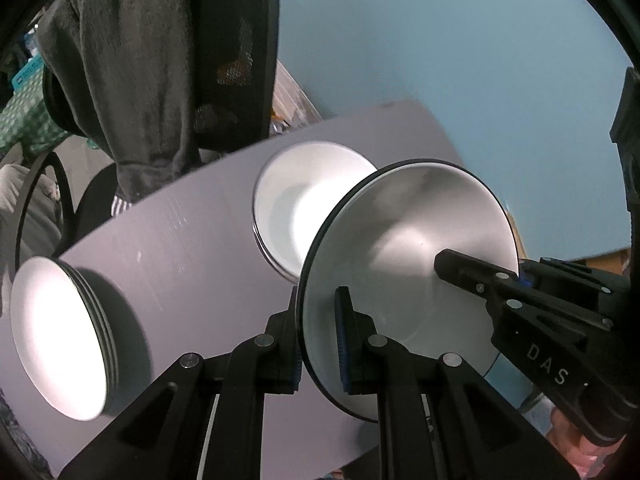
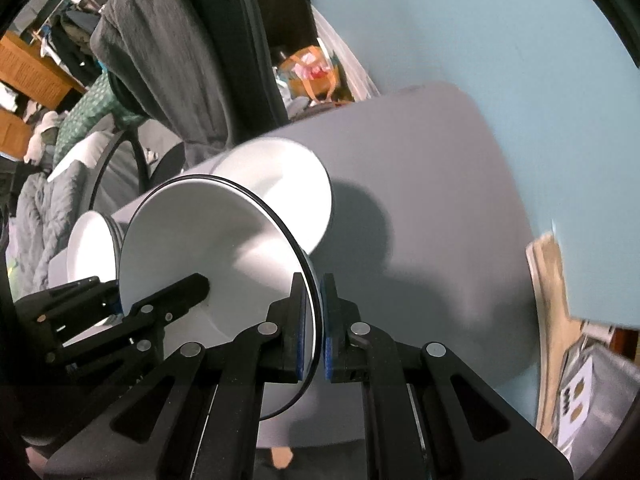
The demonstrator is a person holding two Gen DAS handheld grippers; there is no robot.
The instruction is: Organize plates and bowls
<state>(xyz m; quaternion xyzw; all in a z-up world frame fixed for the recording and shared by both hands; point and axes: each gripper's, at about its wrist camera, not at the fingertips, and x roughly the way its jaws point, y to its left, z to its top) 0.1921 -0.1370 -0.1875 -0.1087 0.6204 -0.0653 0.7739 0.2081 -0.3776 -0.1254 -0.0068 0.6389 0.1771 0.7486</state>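
Note:
A white plate with a dark rim [image 1: 400, 248] hangs tilted above the grey table [image 1: 180, 240], held by both grippers. My left gripper [image 1: 318, 300] is shut on its near rim. My right gripper [image 1: 446, 266] clamps the opposite rim, one finger lying across the plate's face. In the right wrist view the same plate [image 2: 208, 240] sits edge-on in my right gripper [image 2: 314, 284], and the left gripper [image 2: 198, 282] reaches in from the lower left. A stack of white plates [image 1: 304, 200] rests on the table behind it. Another white stack [image 1: 56, 332] stands at the table's left.
An office chair draped with a dark garment [image 1: 140, 80] stands just beyond the table's far edge. A pale blue wall [image 1: 460, 40] runs along the right. Bedding and clutter [image 2: 48, 184] lie to the left, with a cardboard box [image 2: 552, 280] off the table's right edge.

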